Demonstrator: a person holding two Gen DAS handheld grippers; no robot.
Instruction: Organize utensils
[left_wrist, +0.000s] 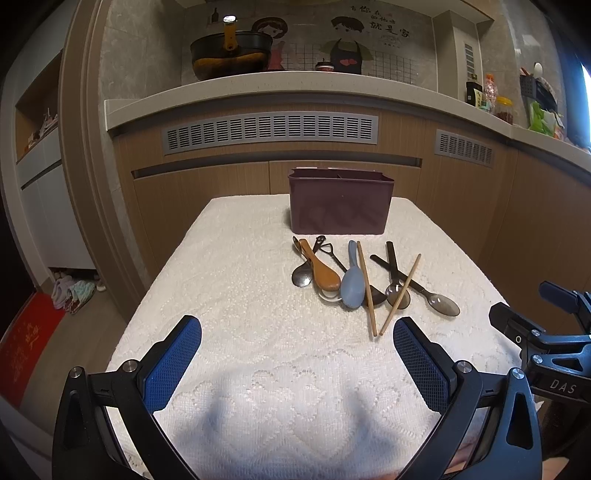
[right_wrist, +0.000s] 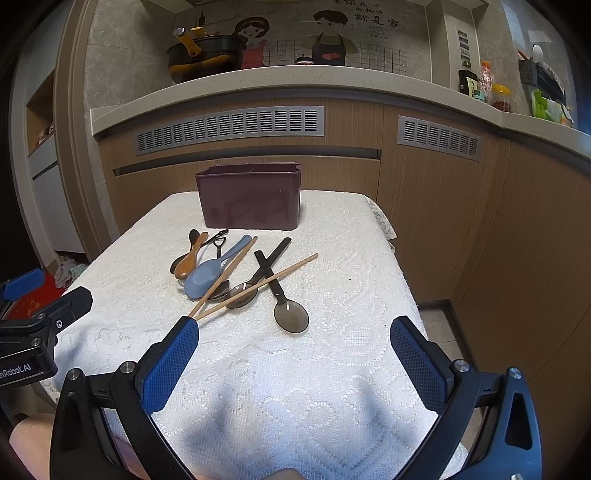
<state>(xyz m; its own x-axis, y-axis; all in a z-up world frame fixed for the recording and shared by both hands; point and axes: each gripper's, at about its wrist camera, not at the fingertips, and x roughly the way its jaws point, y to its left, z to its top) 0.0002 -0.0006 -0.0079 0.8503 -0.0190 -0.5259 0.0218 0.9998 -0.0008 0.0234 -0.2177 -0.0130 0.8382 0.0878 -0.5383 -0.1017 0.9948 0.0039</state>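
1. Left gripper (left_wrist: 297, 341): low over the near part of the table (left_wrist: 229, 295), jaws spread wide, nothing between the blue pads (left_wrist: 173, 363). Its black frame also shows at the left edge of the right wrist view.
2. Metal spoon (left_wrist: 301, 275): leftmost of the utensil cluster, bowl toward the camera, partly under the wooden spoon.
3. Wooden spoon (left_wrist: 325, 277): lies across the metal spoon, bowl nearest.
4. Peeler (left_wrist: 325, 245): dark, thin, behind the two spoons, close to the bin.
5. Blue spoon (left_wrist: 352, 288): bowl down and near, handle pointing toward the bin; a white item shows under its left edge, kind unclear.
6. Chopsticks (left_wrist: 367, 288): two, wooden. One lies against the right side of the blue spoon; the other (left_wrist: 400, 293) crosses the dark spoons. Near tips close together, far ends spread apart.
7. Dark spoons (left_wrist: 441, 304): two translucent grey bowls with black handles, the handles crossing.
8. Bin (left_wrist: 340, 201): maroon, upright at the far end of the table just behind the utensils, with an inner divider; its inside is not visible.
9. Right gripper (right_wrist: 294, 339): near the table's right part, jaws released and wide, holding nothing; its left pad (right_wrist: 170, 363) sits just before the chopstick tips.
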